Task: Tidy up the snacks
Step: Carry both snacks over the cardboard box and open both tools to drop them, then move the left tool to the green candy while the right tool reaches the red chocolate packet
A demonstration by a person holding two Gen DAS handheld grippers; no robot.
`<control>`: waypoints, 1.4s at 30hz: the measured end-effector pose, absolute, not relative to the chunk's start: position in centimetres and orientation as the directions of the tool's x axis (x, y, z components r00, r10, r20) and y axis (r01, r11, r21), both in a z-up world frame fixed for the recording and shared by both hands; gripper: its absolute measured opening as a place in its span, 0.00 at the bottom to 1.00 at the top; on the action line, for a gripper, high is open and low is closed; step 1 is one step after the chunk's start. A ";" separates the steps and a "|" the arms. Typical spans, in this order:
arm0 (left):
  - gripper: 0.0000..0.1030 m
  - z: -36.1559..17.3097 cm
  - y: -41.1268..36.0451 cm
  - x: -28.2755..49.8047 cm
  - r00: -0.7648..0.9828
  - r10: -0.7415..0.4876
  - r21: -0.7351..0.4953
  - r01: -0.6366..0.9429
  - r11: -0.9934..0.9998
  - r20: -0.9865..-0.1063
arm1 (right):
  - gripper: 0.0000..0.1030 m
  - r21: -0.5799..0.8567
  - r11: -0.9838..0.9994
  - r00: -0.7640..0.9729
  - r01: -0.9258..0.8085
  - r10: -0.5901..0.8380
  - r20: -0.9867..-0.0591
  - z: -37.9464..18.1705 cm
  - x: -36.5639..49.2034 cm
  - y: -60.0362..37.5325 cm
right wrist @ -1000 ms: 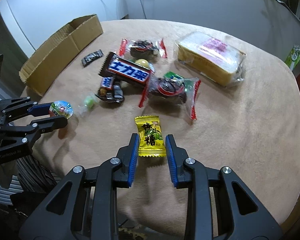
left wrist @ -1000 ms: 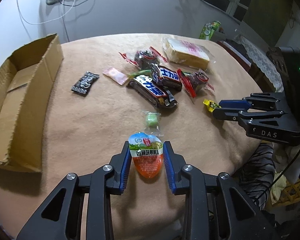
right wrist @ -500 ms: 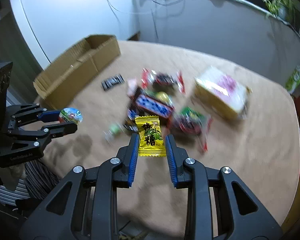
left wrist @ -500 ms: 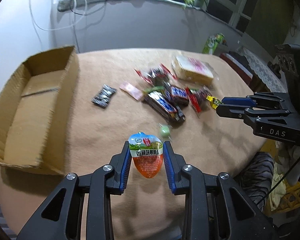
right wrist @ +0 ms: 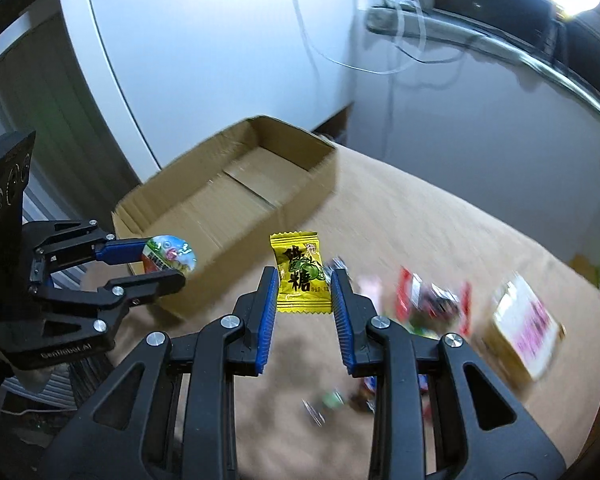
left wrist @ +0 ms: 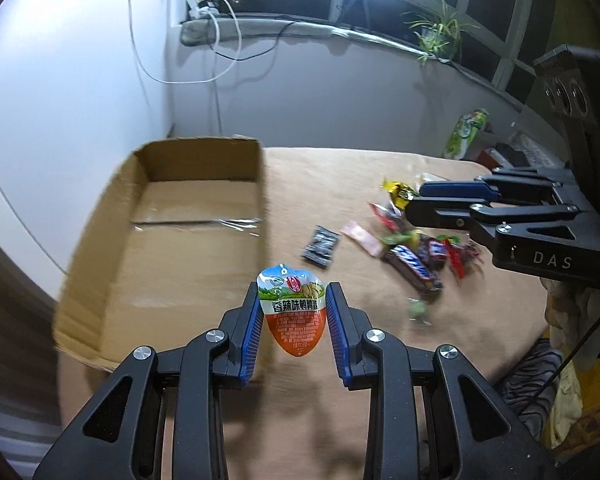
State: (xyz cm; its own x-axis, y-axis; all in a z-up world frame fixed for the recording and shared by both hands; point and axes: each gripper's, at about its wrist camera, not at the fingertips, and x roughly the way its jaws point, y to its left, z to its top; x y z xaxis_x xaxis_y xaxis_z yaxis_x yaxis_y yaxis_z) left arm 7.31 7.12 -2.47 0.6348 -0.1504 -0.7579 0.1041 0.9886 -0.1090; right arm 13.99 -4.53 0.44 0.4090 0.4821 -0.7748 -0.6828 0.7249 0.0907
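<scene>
Beige cloth covers the counter (left wrist: 380, 168), and at its ten o'clock side sits the open cardboard box (left wrist: 192, 216), nothing visible inside. The left tongs (left wrist: 293, 312) are closed on an orange egg-shaped snack pouch (left wrist: 292, 312), held in the air just off the box's near right corner. The right tongs (right wrist: 304, 296) pinch a yellow candy packet (right wrist: 300, 276), also airborne, with the box at their eleven o'clock. Both seem to be in the carrying step, heading for the box. Next, each should reach over the box wall, above the taped floor, and spread its fingers to drop its load. Left behind at three o'clock in the left view lie the chocolate bars (left wrist: 414, 268), a black sachet (left wrist: 321, 246) and a pink wrapper (left wrist: 362, 238).
</scene>
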 end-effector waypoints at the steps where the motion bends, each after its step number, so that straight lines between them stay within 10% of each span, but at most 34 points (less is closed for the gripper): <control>1: 0.29 -2.3 7.7 7.6 0.635 -0.137 -0.096 0.100 0.990 -0.760 | 0.27 0.090 0.711 0.401 -0.697 0.491 -0.774 0.6 14.3 -3.3; 17: 0.33 -3.5 12.9 10.4 0.572 -0.048 -0.034 0.036 0.999 -0.819 | 0.28 0.097 0.644 0.307 -0.759 0.484 -0.819 -2.0 16.9 5.9; 21: 0.40 -3.4 13.4 10.4 0.567 -0.047 -0.040 0.024 0.999 -0.822 | 0.70 0.082 0.664 0.348 -0.743 0.488 -0.801 -1.6 17.2 5.2; 24: 0.63 -3.3 13.7 10.2 0.571 -0.038 -0.036 0.015 0.999 -0.820 | 0.70 0.070 0.672 0.368 -0.737 0.486 -0.793 -1.2 17.1 4.6; 38: 0.63 -2.1 12.1 8.9 0.623 -0.048 -0.017 0.056 0.998 -0.781 | 0.71 0.102 0.705 0.410 -0.702 0.517 -0.751 -0.2 17.1 -1.5; 42: 0.63 -2.0 10.4 8.3 0.626 -0.061 -0.012 0.082 0.997 -0.778 | 0.88 0.098 0.742 0.436 -0.664 0.489 -0.755 0.0 16.8 -4.7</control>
State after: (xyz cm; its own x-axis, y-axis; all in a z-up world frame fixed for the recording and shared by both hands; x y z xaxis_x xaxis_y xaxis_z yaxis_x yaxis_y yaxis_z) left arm 8.34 10.35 -1.95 0.6257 -0.0609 -0.7777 0.0817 0.9966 -0.0123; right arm 16.79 -4.73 0.05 0.4359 0.4894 -0.7553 -0.6636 0.7417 0.0976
